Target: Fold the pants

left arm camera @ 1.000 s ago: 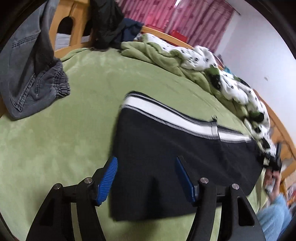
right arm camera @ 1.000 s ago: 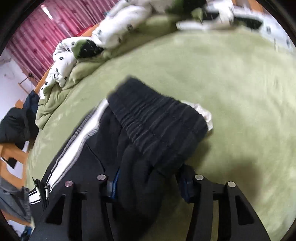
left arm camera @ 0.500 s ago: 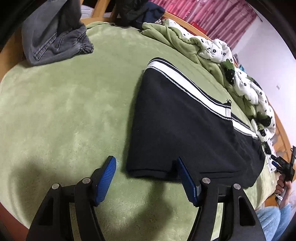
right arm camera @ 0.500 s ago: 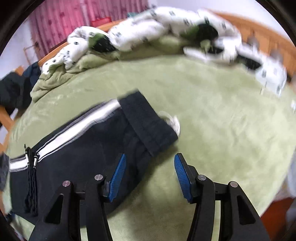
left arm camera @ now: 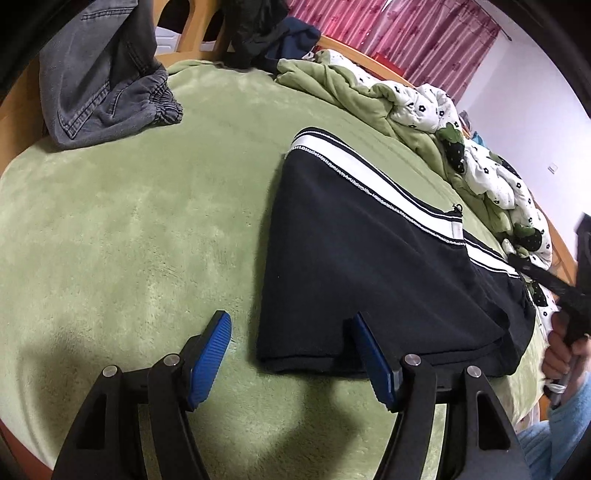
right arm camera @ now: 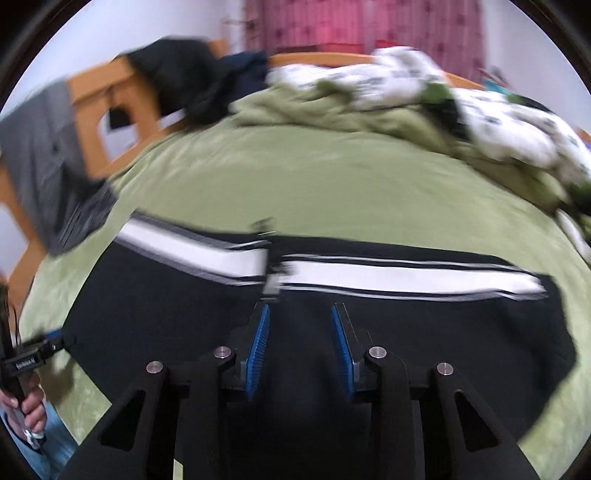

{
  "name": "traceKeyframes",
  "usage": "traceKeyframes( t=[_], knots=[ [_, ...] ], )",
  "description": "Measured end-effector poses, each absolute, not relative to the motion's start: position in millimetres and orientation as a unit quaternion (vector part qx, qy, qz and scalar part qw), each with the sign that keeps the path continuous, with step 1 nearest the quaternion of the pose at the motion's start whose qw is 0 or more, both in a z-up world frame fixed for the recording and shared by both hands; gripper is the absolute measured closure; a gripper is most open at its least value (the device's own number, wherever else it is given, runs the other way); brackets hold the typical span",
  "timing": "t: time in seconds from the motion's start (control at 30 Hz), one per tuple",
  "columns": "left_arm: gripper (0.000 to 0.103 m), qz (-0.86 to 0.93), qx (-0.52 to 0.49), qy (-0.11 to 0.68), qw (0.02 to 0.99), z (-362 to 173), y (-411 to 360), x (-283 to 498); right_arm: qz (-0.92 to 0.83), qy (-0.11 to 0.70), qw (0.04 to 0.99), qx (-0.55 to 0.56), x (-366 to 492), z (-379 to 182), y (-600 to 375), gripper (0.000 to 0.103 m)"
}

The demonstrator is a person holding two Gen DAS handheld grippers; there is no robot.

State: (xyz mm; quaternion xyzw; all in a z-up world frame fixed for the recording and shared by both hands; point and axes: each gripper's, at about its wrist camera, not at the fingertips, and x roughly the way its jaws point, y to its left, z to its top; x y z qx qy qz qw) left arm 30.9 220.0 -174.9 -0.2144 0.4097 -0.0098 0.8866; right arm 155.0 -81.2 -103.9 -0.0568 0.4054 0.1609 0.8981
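Black pants (left arm camera: pixel 369 266) with a white side stripe lie folded flat on the green bed cover (left arm camera: pixel 129 229). My left gripper (left arm camera: pixel 291 343) is open and empty, its blue pads at the near left corner of the pants. In the right wrist view the same pants (right arm camera: pixel 406 332) stretch across the frame. My right gripper (right arm camera: pixel 300 326) is open and empty above the middle of the pants, just below the stripe. That view is motion-blurred.
Grey jeans (left arm camera: pixel 107 74) hang over the wooden bed frame at the far left. A green and white patterned duvet (left arm camera: pixel 424 110) is bunched along the far edge. Dark clothes (left arm camera: pixel 266 29) lie on the frame. The hand with the other gripper (left arm camera: pixel 569 325) is at the right.
My right gripper has let go of the waistband end and swung left to above the middle of the pants. My left gripper has drawn back slightly from the pants' corner.
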Motion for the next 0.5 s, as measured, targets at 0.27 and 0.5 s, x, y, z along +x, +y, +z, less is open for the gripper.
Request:
traceKeyframes(
  t=[0.27, 0.5],
  knots=[
    [0.037, -0.021, -0.254, 0.400, 0.880, -177.4, 230.4, 27.8, 0.174, 0.441, 0.876, -0.089, 164.5, -154.0, -29.1, 0.083],
    [0.037, -0.019, -0.263, 0.401, 0.877, -178.3, 229.7, 28.2, 0.165, 0.445, 0.876, -0.091, 170.3, -163.3, -27.6, 0.086]
  ],
)
